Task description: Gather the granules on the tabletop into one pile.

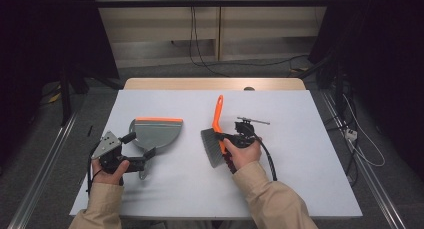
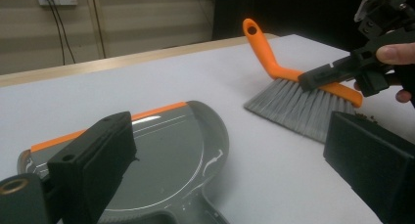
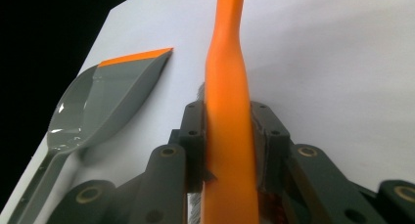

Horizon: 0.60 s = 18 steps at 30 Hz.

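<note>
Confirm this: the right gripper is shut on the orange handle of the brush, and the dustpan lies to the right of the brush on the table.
One detail is wrong. The right gripper is shut on the brush handle, but the dustpan lies to the left of the brush, by the left gripper, as the high view shows.

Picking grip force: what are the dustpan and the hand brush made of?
Dustpan: likely moulded hard plastic, glossy grey, sharp highlights on the tray; orange front lip looks matte, maybe rubber. Hand brush: smooth orange plastic handle with a soft sheen, and fine grey bristles, probably synthetic.
</note>
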Tool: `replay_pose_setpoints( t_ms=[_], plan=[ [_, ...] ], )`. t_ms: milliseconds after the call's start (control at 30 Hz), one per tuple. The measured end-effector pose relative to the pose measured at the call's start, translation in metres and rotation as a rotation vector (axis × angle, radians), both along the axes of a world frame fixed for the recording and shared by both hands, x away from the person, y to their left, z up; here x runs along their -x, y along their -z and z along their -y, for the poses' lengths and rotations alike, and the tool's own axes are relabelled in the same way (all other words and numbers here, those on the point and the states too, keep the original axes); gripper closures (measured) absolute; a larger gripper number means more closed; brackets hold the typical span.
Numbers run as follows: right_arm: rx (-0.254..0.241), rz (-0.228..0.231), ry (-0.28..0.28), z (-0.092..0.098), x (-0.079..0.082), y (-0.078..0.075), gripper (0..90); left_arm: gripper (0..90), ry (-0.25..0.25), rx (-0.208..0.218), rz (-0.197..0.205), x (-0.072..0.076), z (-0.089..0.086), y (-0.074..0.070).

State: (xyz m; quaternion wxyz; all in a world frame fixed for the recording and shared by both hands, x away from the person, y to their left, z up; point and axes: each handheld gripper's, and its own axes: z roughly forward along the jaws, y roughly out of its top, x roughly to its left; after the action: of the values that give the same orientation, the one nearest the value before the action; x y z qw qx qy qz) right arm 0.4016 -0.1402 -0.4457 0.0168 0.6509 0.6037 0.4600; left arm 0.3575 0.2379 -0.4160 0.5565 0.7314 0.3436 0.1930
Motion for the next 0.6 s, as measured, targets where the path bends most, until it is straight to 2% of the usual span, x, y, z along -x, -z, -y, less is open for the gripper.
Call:
replay_pose_setpoints(
  t_ms=[233,467,600],
  plan=[
    [0.016,-0.011,0.054,0.031,0.015,-0.001,70.6,4.9,0.005,-0.009,0.008,0.001,0.003,-0.001],
    [0.033,-0.006,0.067,0.044,0.024,-0.004,70.6,4.8,0.007,-0.012,0.010,0.002,0.005,-0.002],
    [-0.002,0.005,0.073,0.047,0.027,-0.003,70.9,4.8,0.008,-0.018,0.009,0.001,0.005,-0.001]
  ],
)
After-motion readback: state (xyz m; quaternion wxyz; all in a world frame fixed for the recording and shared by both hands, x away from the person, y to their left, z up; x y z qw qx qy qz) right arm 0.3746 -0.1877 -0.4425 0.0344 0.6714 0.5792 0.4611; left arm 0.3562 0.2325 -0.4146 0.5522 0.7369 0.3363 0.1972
